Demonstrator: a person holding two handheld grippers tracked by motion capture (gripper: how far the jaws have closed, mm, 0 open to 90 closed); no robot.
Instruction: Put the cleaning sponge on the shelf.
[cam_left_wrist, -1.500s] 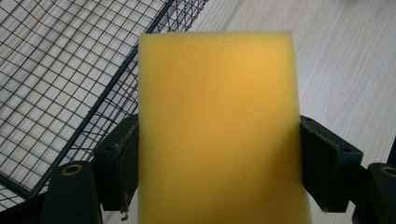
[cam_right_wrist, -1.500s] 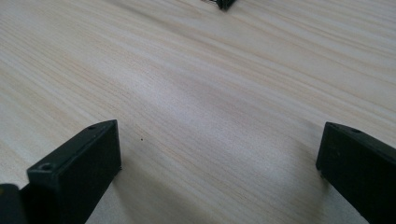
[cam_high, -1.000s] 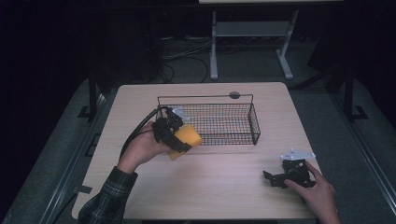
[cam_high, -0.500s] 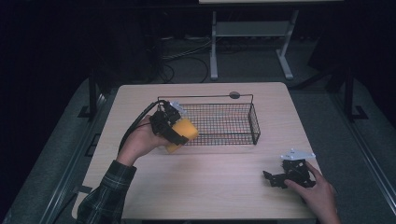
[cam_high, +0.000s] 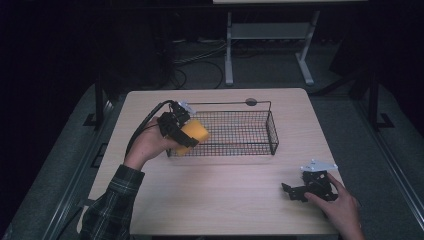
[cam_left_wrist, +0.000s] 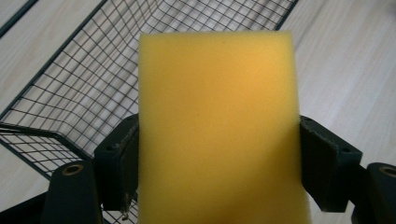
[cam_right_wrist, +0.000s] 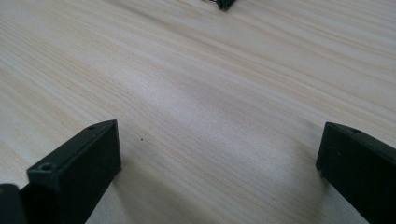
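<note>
A yellow sponge (cam_high: 193, 134) is clamped between the jaws of my left gripper (cam_high: 182, 131), held above the left end of the black wire basket (cam_high: 240, 131). In the left gripper view the sponge (cam_left_wrist: 217, 126) stands upright between both black pads, with the basket's mesh (cam_left_wrist: 88, 74) below and behind it. My right gripper (cam_high: 300, 192) rests on the wooden table (cam_high: 220, 200) near the front right, jaws spread wide. In the right gripper view its fingers (cam_right_wrist: 77, 170) flank bare wood with nothing between them.
A small dark round thing (cam_high: 251, 101) lies on the table behind the basket. A white metal stand (cam_high: 265, 35) and cables sit on the dark floor beyond the table. Bare wood stretches between the basket and the front edge.
My left gripper has carried the sponge up and to the right, from the basket's front left corner to over its left end. The right gripper has stayed put.
</note>
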